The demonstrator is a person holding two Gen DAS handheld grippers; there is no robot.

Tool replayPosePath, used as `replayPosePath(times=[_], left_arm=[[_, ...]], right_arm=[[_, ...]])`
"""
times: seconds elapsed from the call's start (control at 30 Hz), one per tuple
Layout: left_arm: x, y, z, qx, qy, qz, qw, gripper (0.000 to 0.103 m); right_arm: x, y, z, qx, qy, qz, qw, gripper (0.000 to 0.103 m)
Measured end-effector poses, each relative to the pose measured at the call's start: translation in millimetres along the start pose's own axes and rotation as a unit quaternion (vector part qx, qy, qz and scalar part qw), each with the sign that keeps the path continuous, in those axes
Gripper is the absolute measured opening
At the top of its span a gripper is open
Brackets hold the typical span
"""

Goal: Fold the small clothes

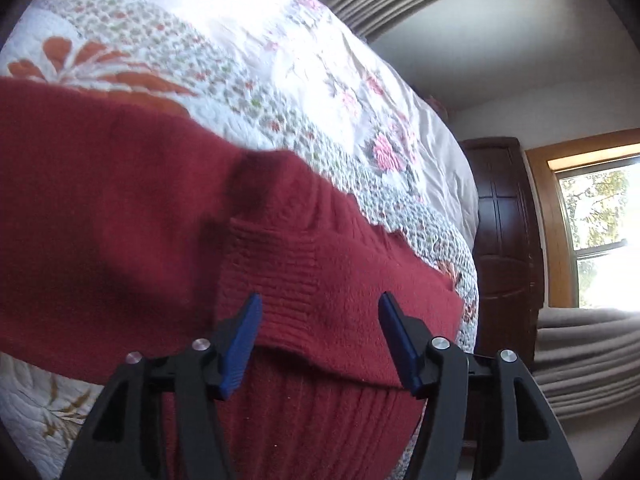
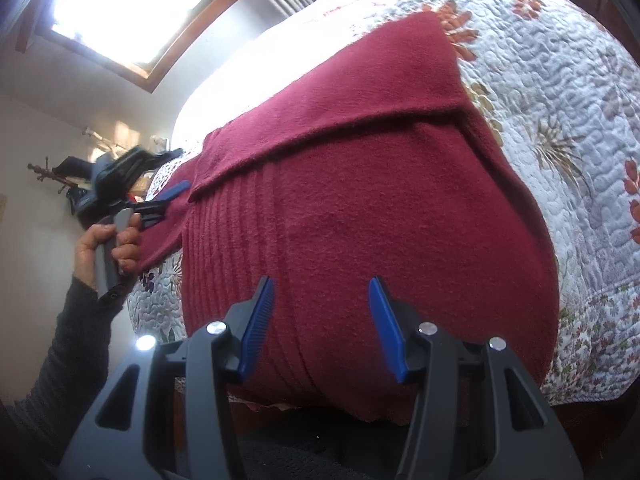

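A dark red knit sweater (image 1: 120,200) lies spread on a floral quilt (image 1: 240,60). In the left wrist view its ribbed cuff (image 1: 304,272) lies folded over the body, right in front of my left gripper (image 1: 320,308), which is open with the knit between its blue fingers. From the right wrist view the sweater (image 2: 380,208) shows a sleeve folded across its upper part. My right gripper (image 2: 321,286) hovers open over the near ribbed hem. The left gripper (image 2: 160,200), held by a hand (image 2: 104,240), sits at the sweater's left edge.
The quilt (image 2: 560,120) covers a bed whose edge drops off close to both grippers. A dark wooden wardrobe (image 1: 500,220), a window (image 1: 600,220) and a grey curtain (image 1: 580,352) stand beyond the bed. Clutter on a stand (image 2: 72,176) lies behind the left gripper.
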State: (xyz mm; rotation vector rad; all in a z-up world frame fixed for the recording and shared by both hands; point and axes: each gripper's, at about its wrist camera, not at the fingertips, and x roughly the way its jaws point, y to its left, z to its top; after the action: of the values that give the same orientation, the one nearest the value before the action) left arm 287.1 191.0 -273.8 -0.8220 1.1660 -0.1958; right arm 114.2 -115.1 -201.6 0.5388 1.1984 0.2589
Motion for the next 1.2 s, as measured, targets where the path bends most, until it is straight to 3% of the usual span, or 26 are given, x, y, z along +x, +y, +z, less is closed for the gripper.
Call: replayPosePath(times=[0.2,0.27,0.37,0.43,0.53,0.63,0.73,0.8,1.03,1.2], left_arm=[[4,31,-3,-0.049,-0.012,-0.024,0.9984,0.059],[-16,41,-2,-0.054,-0.033,-0.013,0.9979,0.061],[-64,64,-8,-0.077,-0.077,-0.034,0.9934,0.064],[-110,87,-18,-0.093,-0.128,-0.036,0.9867,0.077],[-175,137,-32,-0.141,-0.205,-0.032,0.968,0.086],[-228,199,-45,-0.201,-0.259,-0.023,0.9443,0.087],[-264,258,-51,-0.261,-0.304,-0.037,0.9153,0.088],[-272,284,-48,-0.286,-0.32,-0.05,0.9018,0.089],[-257,349,-16,-0.341,-0.33,-0.056,0.8783,0.091],[-262,362,2,-0.353,-0.346,-0.041,0.8681,0.091]], right_arm=[[-10,12,0,-0.012,-0.008,0.005,1.0,0.055],[-11,14,0,-0.012,-0.008,0.006,1.0,0.056],[-11,13,1,-0.01,-0.008,0.01,1.0,0.056],[-11,14,3,-0.009,-0.01,0.015,1.0,0.057],[-5,16,5,-0.004,-0.004,0.023,1.0,0.057],[6,24,8,-0.014,0.013,0.027,0.999,0.057],[14,37,11,-0.036,0.026,0.026,0.999,0.057],[18,47,12,-0.045,0.032,0.026,0.998,0.057],[13,69,13,-0.066,0.025,0.018,0.997,0.058],[7,62,7,-0.047,0.018,0.007,0.999,0.059]])
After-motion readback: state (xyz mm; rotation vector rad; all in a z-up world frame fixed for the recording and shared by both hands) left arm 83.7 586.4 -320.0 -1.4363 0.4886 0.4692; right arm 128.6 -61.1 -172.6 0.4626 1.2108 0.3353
